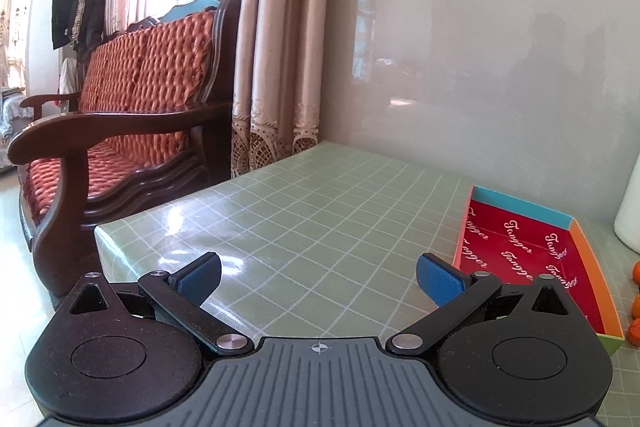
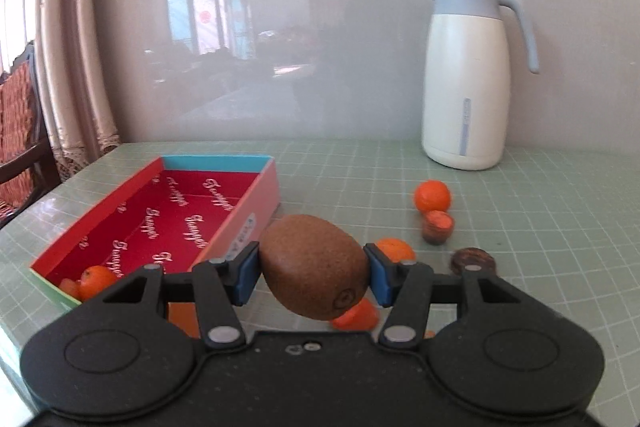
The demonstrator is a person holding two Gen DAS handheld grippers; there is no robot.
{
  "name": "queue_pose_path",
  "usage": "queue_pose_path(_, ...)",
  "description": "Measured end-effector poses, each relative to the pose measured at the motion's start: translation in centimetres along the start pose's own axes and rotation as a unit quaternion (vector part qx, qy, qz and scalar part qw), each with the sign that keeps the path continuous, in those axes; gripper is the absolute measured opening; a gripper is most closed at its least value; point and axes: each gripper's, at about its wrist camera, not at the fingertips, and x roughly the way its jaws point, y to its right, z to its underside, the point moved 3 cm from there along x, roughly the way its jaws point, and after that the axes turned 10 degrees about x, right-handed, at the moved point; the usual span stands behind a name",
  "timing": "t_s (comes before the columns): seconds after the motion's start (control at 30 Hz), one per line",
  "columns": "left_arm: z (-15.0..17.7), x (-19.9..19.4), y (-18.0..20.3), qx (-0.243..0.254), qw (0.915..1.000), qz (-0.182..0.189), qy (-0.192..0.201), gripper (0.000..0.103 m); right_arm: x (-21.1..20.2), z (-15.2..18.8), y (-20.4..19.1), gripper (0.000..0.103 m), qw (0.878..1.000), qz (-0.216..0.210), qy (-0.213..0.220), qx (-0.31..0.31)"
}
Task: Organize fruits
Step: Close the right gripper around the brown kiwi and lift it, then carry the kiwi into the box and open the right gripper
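A living room corner with a pale glossy wall, long curtains and a wooden settee (image 1: 120, 131) with orange cushions; in front of the wall stands a surface (image 1: 304, 211) covered in a green gridded mat.

The right claw (image 2: 314, 275) is closed on a brown kiwi (image 2: 314, 267), its blue pads (image 2: 248, 277) pressing the fruit's two sides, so the kiwi hangs clear above the surface, just right of the box. The left claw (image 1: 318, 279) stands wide open and empty over bare mat, beside the box.

The kiwi looks light, fuzzy enough not to slip, but soft under the skin. I judge a gentle grip across its middle, as now, is safest; a hard squeeze could bruise it.

Next outward is a shallow open box (image 2: 260, 197) with a red printed lining. At its near corner lie a small orange (image 2: 96, 279) and what looks like another orange piece; the rest is empty.

On the mat right of the box are more small oranges (image 2: 432, 195), an orange-topped piece (image 2: 438, 227) and a dark round piece, too blurred to identify. A white jug (image 2: 466, 83) with a blue lid stands by the wall.
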Motion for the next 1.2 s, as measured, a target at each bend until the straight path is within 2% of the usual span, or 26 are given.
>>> queue_pose_path(0.23,0.5,0.2,-1.4,-0.001,0.9999,-0.016,-0.006,0.103,1.5,-0.2,-6.1,0.054,0.993,-0.099,-0.013,-0.063)
queue_pose_path(0.37,0.7,0.5,-2.1,-0.005,0.9997,-0.023,-0.011,0.103,2.8,0.5,-9.1,0.054,0.987,-0.12,-0.03,-0.099)
queue_pose_path(0.53,1.0,0.6,-2.8,-0.004,0.9995,-0.028,-0.013,0.103,4.0,1.1,-11.1,0.054,0.985,-0.12,-0.051,-0.117)
queue_pose_path(0.87,1.1,0.6,-2.9,-0.003,0.9994,-0.031,-0.016,0.103,5.4,1.8,-12.3,0.055,0.982,-0.117,-0.083,-0.126)
queue_pose_path(0.9,1.1,0.6,-2.8,-0.002,0.9994,-0.03,-0.017,0.103,5.3,1.8,-12.2,0.057,0.982,-0.116,-0.08,-0.126)
queue_pose_path(0.97,1.0,0.6,-2.6,0.001,0.9995,-0.029,-0.016,0.103,4.8,1.5,-12.2,0.07,0.984,-0.112,-0.059,-0.128)
queue_pose_path(1.03,1.0,0.5,-2.4,0.003,0.9995,-0.027,-0.015,0.103,4.2,1.1,-12.1,0.077,0.985,-0.109,-0.04,-0.13)
queue_pose_path(1.2,0.9,0.4,-1.8,0.009,0.9996,-0.024,-0.014,0.103,3.7,0.3,-11.6,0.08,0.987,-0.11,-0.025,-0.117)
